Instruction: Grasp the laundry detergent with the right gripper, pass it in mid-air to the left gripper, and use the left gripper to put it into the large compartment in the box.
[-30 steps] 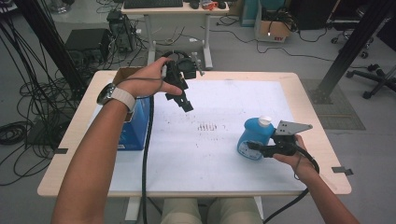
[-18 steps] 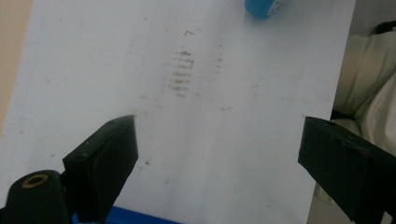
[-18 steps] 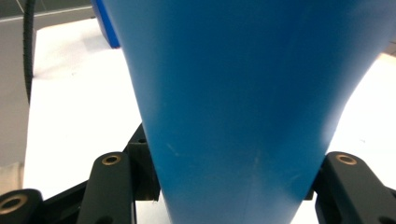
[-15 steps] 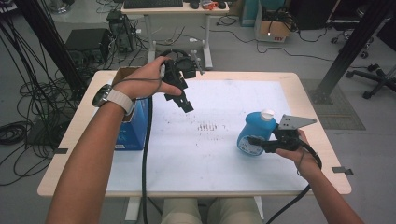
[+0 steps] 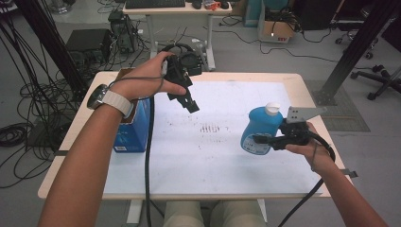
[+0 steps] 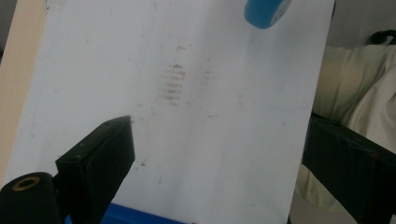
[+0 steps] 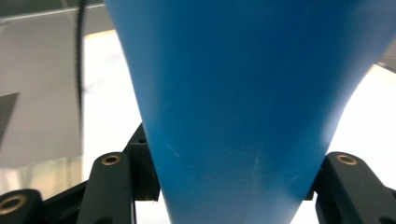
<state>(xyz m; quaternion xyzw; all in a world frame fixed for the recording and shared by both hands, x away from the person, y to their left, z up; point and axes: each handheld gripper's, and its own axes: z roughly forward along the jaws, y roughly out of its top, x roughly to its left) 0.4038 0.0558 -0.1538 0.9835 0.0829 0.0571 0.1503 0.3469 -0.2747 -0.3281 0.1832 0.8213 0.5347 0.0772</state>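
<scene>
- Since the earlier frame, the blue bottle [image 5: 259, 134] has come up off the white mat [image 5: 222, 156] and now hangs upright over the right part of the tabletop [image 5: 71, 142]; the left hand-held gripper [image 5: 188, 100] has risen slightly over the far left part of the mat.
- Right hand-held gripper [image 5: 257, 140]: clenched on the bottle's lower body, with a black jaw on each flank, as the right gripper view confirms on the blue plastic [image 7: 243, 102].
- Left hand-held gripper: released. Its jaws have just been opening, and the left gripper view has nothing between them but mat.
- Step in hand, as judged: carry the bottle clear of the tabletop, probably toward a two-handed action on the white cap [image 5: 272, 109].
- Procedure: keep the bottle vertical; maintain steady jaw pressure; avoid sudden wrist rotation. The grip sits low, so the top-heavy upper part may tend to tip.
- For a cap operation, align the left jaws squarely across the cap before closing.
- Materials: the bottle is smooth, glossy plastic, rounded and tapering toward the neck, likely slippery. The cap is small, white and round.
- The mat is matte white, with dark scuff marks [image 5: 210, 127] near its centre.
- A blue carton [image 5: 135, 130], rectangular and printed, stands at the tabletop's left edge, well apart from the bottle.
</scene>
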